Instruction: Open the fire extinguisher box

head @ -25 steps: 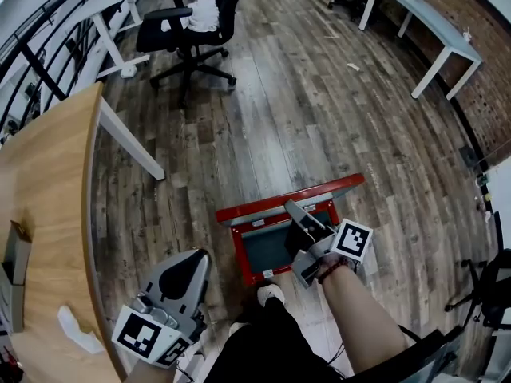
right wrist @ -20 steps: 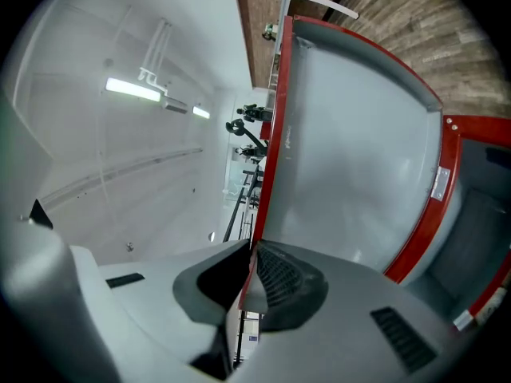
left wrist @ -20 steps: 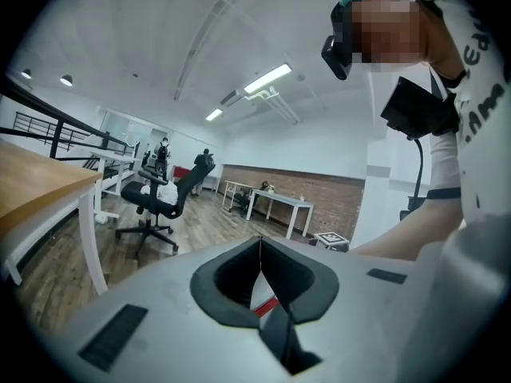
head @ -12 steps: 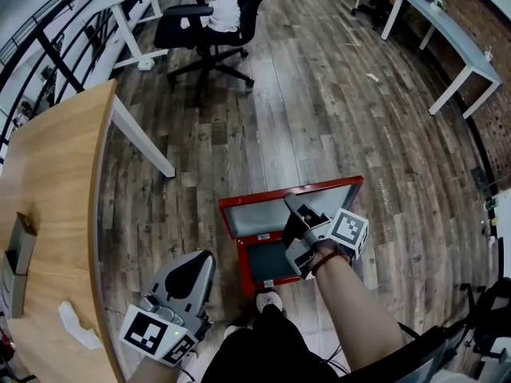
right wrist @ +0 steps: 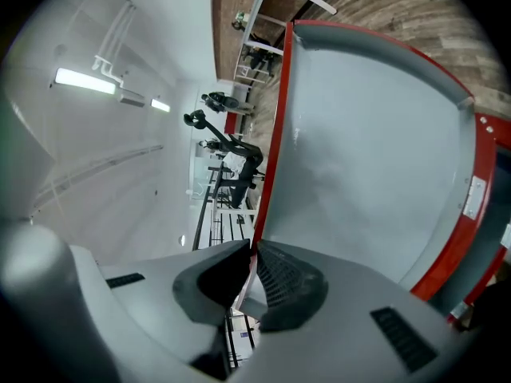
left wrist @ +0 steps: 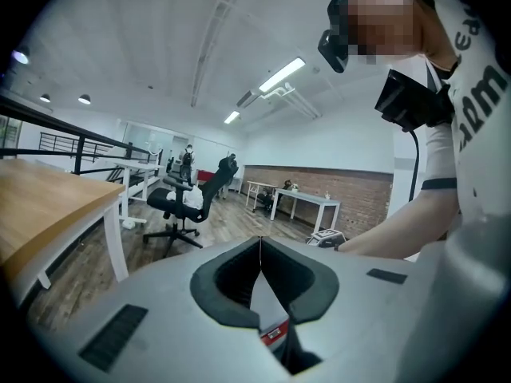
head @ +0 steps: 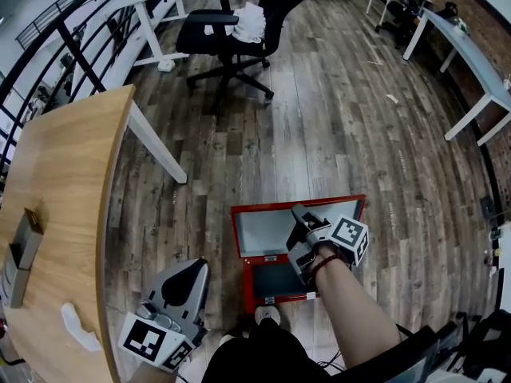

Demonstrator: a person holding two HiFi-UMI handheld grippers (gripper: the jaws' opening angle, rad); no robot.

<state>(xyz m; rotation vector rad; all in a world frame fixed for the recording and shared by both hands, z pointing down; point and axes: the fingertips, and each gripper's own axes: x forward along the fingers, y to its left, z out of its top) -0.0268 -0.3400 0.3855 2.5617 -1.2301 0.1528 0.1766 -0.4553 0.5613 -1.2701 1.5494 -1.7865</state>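
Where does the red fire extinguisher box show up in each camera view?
Head view: fire extinguisher box, lower centre, lid gripped by the right tongs.
Left gripper view: apparently just a red sliver below the shut left tongs.
Right gripper view: lid fills the right side.
Shared landmark: black office chair.
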